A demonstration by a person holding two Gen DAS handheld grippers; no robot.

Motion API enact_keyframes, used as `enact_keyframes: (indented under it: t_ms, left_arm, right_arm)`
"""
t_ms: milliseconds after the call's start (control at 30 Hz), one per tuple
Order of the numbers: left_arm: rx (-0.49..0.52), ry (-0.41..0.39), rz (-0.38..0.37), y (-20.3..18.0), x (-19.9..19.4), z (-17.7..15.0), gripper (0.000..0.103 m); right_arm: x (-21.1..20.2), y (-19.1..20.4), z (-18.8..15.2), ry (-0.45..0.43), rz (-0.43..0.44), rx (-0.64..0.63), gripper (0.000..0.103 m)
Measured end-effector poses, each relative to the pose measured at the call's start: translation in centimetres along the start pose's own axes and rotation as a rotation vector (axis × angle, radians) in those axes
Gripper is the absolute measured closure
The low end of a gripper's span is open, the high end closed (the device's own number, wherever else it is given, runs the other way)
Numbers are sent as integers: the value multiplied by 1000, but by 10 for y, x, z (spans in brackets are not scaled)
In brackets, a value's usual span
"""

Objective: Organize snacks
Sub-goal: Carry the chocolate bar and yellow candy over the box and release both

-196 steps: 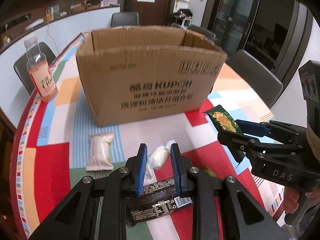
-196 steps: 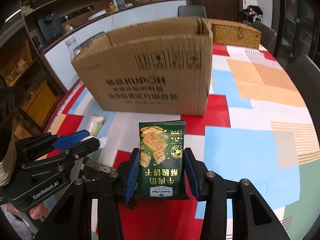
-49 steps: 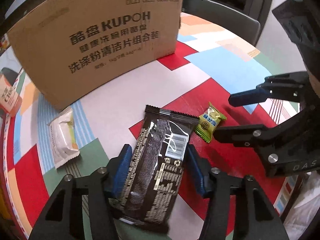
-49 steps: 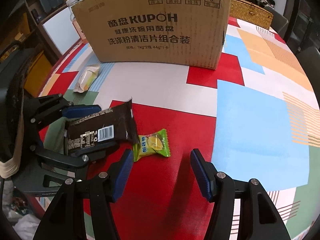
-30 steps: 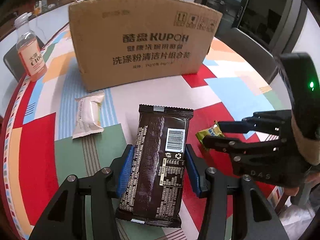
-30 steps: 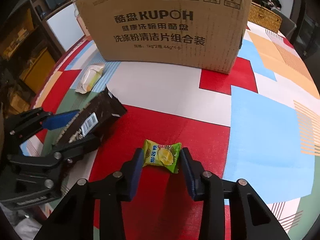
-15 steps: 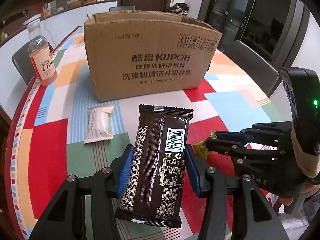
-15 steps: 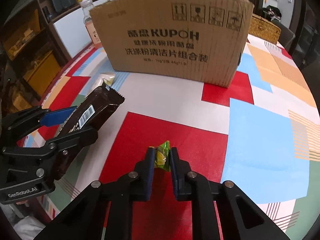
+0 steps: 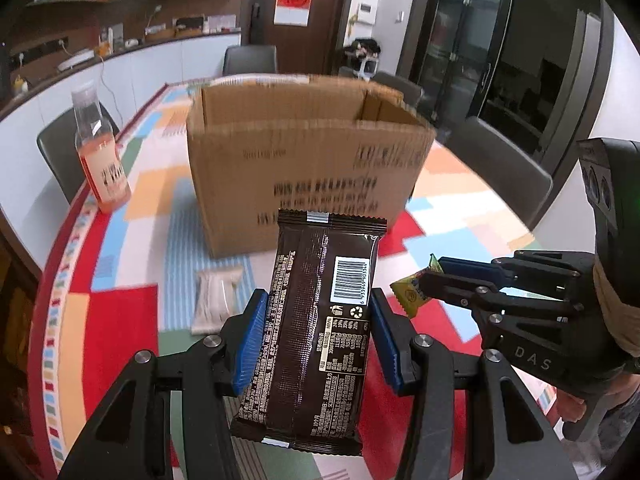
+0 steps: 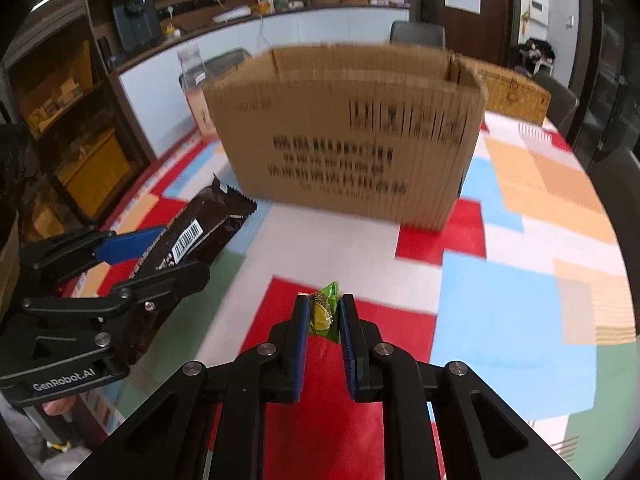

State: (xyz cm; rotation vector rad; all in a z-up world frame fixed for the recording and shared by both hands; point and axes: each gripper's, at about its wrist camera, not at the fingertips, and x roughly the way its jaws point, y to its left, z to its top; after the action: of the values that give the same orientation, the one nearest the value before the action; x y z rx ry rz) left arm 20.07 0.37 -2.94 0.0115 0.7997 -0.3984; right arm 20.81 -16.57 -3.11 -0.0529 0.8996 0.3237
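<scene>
The cardboard box (image 9: 308, 160) stands open-topped toward the far middle of the table (image 9: 116, 312), and its inside cannot be seen from either camera, so how many snacks are already packed cannot be told. Judging by what lies outside it, the job is partway: two snacks are lifted and aimed at the box, and one is not yet picked up. Its printed front is motion-blurred in both views; dark rows of characters show, but none reads cleanly.

The bottle (image 9: 102, 156) with pale orange drink stands near the table's left edge, well apart from the box; its label is too smeared to read.

The left gripper (image 9: 316, 328) is closed about halfway on the dark brown snack bar (image 9: 316, 340), holding it upright by its long edges, above the near part of the table. The wrapper's back shows a white barcode panel, a recycling mark and a block of small nutrition print that is too fine to read. In the right wrist view, the gripper body reads "GenRobot.AI".

The white wrapped snack (image 9: 214, 300) lies flat on the table just in front of the box's left corner.

The right gripper (image 10: 323, 320) is nearly closed, pinching the small yellow-green candy (image 10: 324, 312) clear of the table; its side reads "DAS" in the left wrist view. The candy's print is illegible.
</scene>
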Motion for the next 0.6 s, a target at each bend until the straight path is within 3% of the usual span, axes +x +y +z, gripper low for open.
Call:
enact_keyframes:
  t_ms: [600]
  left_arm:
    - [70, -255, 59, 6, -45, 89, 54]
  right_arm:
    - [-52, -4, 86, -292, -38, -12, 86]
